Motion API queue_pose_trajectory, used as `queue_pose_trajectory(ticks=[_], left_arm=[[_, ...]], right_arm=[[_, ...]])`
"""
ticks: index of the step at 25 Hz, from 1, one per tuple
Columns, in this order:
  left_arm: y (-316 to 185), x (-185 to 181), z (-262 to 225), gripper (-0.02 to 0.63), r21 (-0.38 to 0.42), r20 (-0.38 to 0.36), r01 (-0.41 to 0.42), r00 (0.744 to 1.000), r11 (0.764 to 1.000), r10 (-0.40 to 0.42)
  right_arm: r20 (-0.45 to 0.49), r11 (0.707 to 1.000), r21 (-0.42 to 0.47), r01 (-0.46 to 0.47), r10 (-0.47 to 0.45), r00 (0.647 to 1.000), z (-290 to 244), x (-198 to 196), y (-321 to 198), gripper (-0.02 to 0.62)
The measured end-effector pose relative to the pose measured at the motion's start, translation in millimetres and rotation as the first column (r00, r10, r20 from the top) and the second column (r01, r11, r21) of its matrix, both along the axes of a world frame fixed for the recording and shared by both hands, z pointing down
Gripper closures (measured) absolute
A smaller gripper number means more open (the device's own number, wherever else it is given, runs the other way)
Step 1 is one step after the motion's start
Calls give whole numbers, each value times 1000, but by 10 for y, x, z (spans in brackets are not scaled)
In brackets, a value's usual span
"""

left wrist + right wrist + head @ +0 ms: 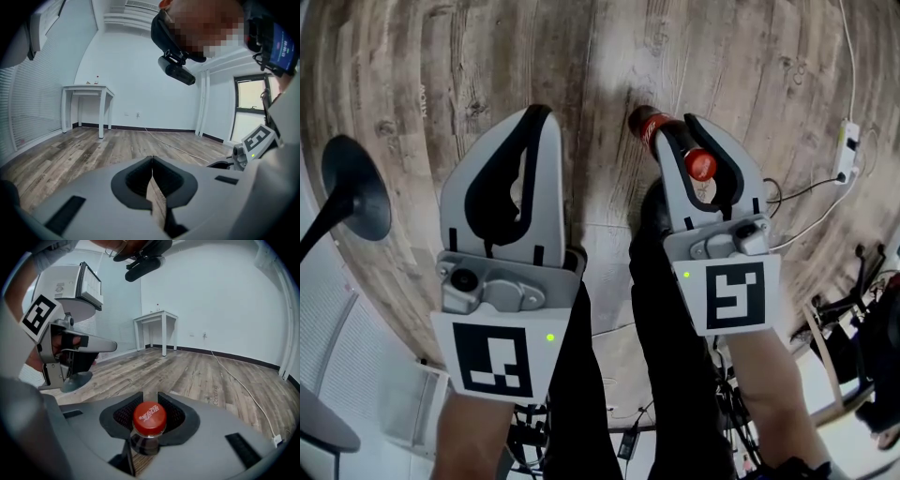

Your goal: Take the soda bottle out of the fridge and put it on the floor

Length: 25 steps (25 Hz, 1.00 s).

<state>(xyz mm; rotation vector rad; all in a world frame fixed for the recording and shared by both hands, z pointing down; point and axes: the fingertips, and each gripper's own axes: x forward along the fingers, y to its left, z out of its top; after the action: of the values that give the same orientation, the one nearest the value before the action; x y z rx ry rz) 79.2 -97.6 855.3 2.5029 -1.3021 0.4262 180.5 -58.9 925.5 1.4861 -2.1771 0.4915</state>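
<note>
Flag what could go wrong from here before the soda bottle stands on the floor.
1. The right gripper holds the soda bottle only at the neck under its cap; it could slip or swing.
2. The bottle hangs tilted in the head view, so it may land on the floor edge-first and topple.

Open floor ahead; power strip right, stand base left.
</note>
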Motion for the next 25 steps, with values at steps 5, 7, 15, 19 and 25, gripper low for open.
queue_pose_trajectory(ticks=[5, 7, 15, 19, 25], left_arm=[[-28, -43, -7, 589, 2, -2, 9, 1000, 1000, -9], [-38, -48, -22, 589, 2, 0, 9, 1000, 1000, -9], [-26, -42, -36, 589, -2, -3, 6, 1000, 1000, -6], [-9, -54, -22, 589, -1, -2, 8, 1000, 1000, -8], [31, -112, -29, 589, -3, 6, 16, 1000, 1000, -16]], right_arm=[[-13, 1000, -27, 15, -16, 1000, 172, -44, 11, 483], [-15, 999, -38, 24, -24, 1000, 236, -65, 5, 483], [-31, 996, -79, 33, -36, 999, 431, -103, 8, 482], [-38, 994, -102, 38, -42, 998, 545, -102, 45, 480], [-47, 986, -167, 26, -35, 998, 706, -106, 134, 479]])
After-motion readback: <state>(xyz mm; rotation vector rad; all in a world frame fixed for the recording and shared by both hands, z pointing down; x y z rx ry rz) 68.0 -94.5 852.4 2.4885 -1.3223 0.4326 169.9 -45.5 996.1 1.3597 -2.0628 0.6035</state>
